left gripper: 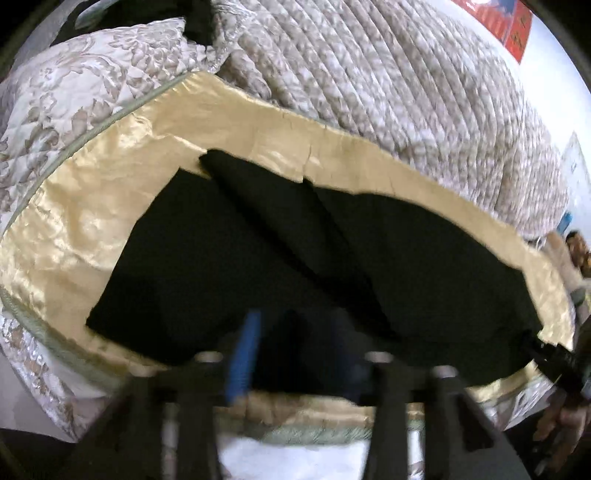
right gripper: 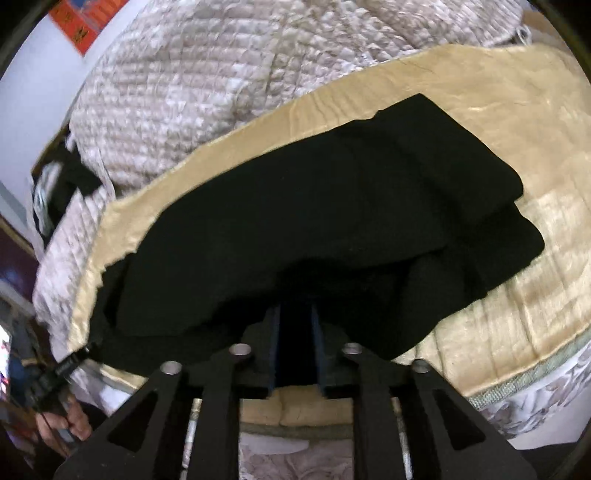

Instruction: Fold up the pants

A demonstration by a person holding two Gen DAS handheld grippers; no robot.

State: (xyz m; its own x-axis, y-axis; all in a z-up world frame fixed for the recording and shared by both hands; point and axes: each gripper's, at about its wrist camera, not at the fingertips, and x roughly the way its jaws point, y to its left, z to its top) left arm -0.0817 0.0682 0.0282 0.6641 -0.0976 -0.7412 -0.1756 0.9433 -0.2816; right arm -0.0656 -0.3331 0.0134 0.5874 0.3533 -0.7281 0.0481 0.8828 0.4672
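Note:
Black pants (left gripper: 258, 251) lie spread across a gold satin bedcover (left gripper: 74, 206); they also show in the right wrist view (right gripper: 332, 206). My left gripper (left gripper: 295, 332) sits at the near edge of the pants, its blue-padded fingers (left gripper: 245, 347) wide apart over the black cloth and blurred. My right gripper (right gripper: 295, 317) has its blue-edged fingers (right gripper: 317, 332) close together with black cloth between them at the pants' near edge. The right gripper also shows in the left wrist view (left gripper: 554, 354) at the pants' right corner. The left gripper shows in the right wrist view (right gripper: 74, 360) at the pants' left corner.
A quilted floral blanket (left gripper: 388, 74) is heaped behind the pants, also in the right wrist view (right gripper: 203, 92). A floral pillow (left gripper: 74, 85) lies at the left. The bed's green piped edge (left gripper: 314, 432) runs just below the grippers. A red poster (left gripper: 509, 26) hangs on the wall.

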